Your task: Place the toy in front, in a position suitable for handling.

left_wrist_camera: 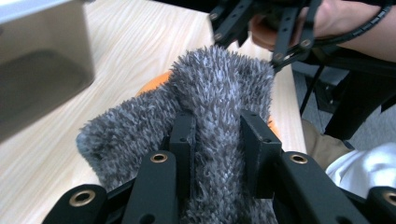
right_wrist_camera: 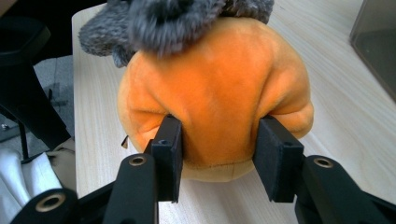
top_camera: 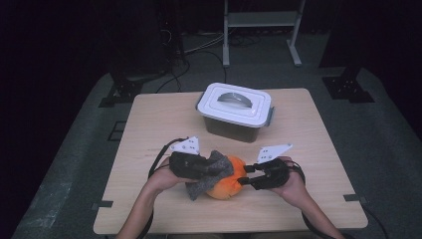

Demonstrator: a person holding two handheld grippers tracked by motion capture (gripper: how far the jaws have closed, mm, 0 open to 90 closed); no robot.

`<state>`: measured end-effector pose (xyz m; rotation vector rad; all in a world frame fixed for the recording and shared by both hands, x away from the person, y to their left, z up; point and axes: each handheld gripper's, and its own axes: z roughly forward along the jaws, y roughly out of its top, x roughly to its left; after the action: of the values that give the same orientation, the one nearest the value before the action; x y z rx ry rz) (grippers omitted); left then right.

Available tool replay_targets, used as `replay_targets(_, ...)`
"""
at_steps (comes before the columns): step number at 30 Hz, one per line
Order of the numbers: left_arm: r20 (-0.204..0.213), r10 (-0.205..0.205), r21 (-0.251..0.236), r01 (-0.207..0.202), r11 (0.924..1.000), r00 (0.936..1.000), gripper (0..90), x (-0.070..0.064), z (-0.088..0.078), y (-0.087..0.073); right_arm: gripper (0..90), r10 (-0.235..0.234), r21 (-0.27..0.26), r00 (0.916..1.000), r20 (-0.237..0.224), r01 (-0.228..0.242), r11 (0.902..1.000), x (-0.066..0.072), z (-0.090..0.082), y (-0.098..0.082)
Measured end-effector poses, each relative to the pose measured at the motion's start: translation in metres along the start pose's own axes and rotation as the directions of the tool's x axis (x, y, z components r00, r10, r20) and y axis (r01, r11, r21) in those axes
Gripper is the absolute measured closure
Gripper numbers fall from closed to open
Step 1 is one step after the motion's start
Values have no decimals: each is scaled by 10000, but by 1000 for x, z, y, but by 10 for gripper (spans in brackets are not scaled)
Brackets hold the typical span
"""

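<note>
Toy: orange plush toy (top_camera: 226,185) lies on the table (top_camera: 308,149), at 6 o'clock from the white-lidded bin (top_camera: 235,112).
Cloth: grey fuzzy cloth (left_wrist_camera: 219,93) drapes the toy's top.
Left gripper (left_wrist_camera: 217,149): clamped on the cloth.
Right gripper (right_wrist_camera: 219,156): pads pressed into the toy's orange side.

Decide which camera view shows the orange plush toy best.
The right gripper view: the orange plush toy shows large between the jaws. The high view shows it small; the left gripper view shows an orange sliver behind grey cloth.
</note>
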<state>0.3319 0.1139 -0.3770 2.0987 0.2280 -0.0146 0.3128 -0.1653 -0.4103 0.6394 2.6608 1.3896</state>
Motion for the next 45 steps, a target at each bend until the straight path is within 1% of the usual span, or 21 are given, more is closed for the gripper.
replay_targets(2, 237, 361, 57, -362, 9993, 9991, 683, -7, 5, 6, 554, -112, 13, 9999, 1, 112, 9999, 4, 2, 2)
replay_targets(4, 151, 607, 325, -611, 9976, 9980, 682, -11, 10, 8, 558, -218, 63, 9998, 36, 218, 9997, 8, 5, 2)
replay_targets(5, 113, 613, 374, -617, 9974, 9981, 683, -12, 11, 8, 559, -239, 133, 9997, 85, 238, 9996, 9, 6, 2)
replay_targets(6, 99, 557, 351, -560, 9978, 9984, 683, -11, 11, 7, 559, -264, 143, 9996, 125, 262, 9996, 9, 6, 2)
replay_targets(8, -194, 526, 510, -515, 9974, 9984, 689, -8, 9, 6, 560, -229, 82, 9997, 89, 228, 9997, 8, 6, 1)
replay_targets(11, -542, 366, 524, -338, 9981, 9979, 691, -3, 1, 3, 564, -162, -16, 9999, 42, 162, 9999, 9, 6, 2)
replay_targets(14, -682, 138, 368, -113, 9993, 9976, 689, 4, -5, -2, 562, -29, -113, 10000, -22, 29, 9999, 8, 7, 3)
replay_targets(16, -638, 106, 373, -82, 9993, 9979, 690, 4, -5, -3, 560, 46, -196, 10000, 1, -46, 9998, 8, 8, 4)
replay_targets(18, -259, 225, 338, -216, 9992, 9994, 690, -1, -3, 0, 557, -6, -152, 10000, 57, 7, 9999, 9, 8, 5)
replay_targets(19, 95, 382, 279, -384, 9989, 9992, 688, -4, -1, 1, 557, -35, -132, 10000, 58, 36, 9999, 8, 8, 4)
replay_targets(20, 491, 614, 193, -624, 9979, 9969, 685, -6, 2, 2, 556, -90, -102, 9999, 80, 91, 9999, 8, 8, 4)
replay_targets(21, 824, 680, 140, -694, 9975, 9943, 682, -8, 4, 2, 556, -132, -48, 9998, 116, 133, 9999, 8, 9, 4)
replay_targets(22, 863, 748, 227, -770, 9968, 9935, 679, -9, 6, 2, 555, -154, -64, 9998, 114, 155, 9999, 9, 9, 3)
replay_targets(24, 628, 661, 367, -685, 9970, 9958, 681, -7, 6, 1, 555, -181, 6, 9997, 175, 181, 9998, 9, 8, 3)
replay_targets(27, 73, 493, 611, -497, 9969, 9988, 690, 0, 0, -2, 556, -41, -38, 9999, 139, 42, 10000, 6, 8, 2)
replay_targets(32, -617, -41, 696, 84, 9975, 9981, 691, 13, -11, -14, 555, 177, -26, 9998, 114, -176, 9998, 2, 8, 0)
replay_targets(36, -398, -59, 628, 84, 9980, 9992, 691, 12, -8, -15, 554, 175, -24, 9998, 120, -174, 9998, 2, 9, 0)
replay_targets(39, 100, 155, 461, -159, 9988, 9998, 696, 8, -6, -10, 554, 144, 32, 9998, 151, -144, 9999, 2, 8, -1)
replay_targets(41, 274, 155, 253, -161, 9995, 9995, 696, 6, -5, -7, 554, 62, 11, 9999, 150, -62, 10000, 3, 8, -1)
replay_targets(43, 100, 197, 332, -200, 9992, 9998, 696, 5, -5, -6, 551, -14, -12, 9999, 153, 14, 10000, 4, 8, 0)
replay_targets(45, -159, 65, 502, -57, 9987, 9999, 696, 7, -5, -8, 536, 40, -20, 9999, 134, -39, 10000, 3, 8, 0)
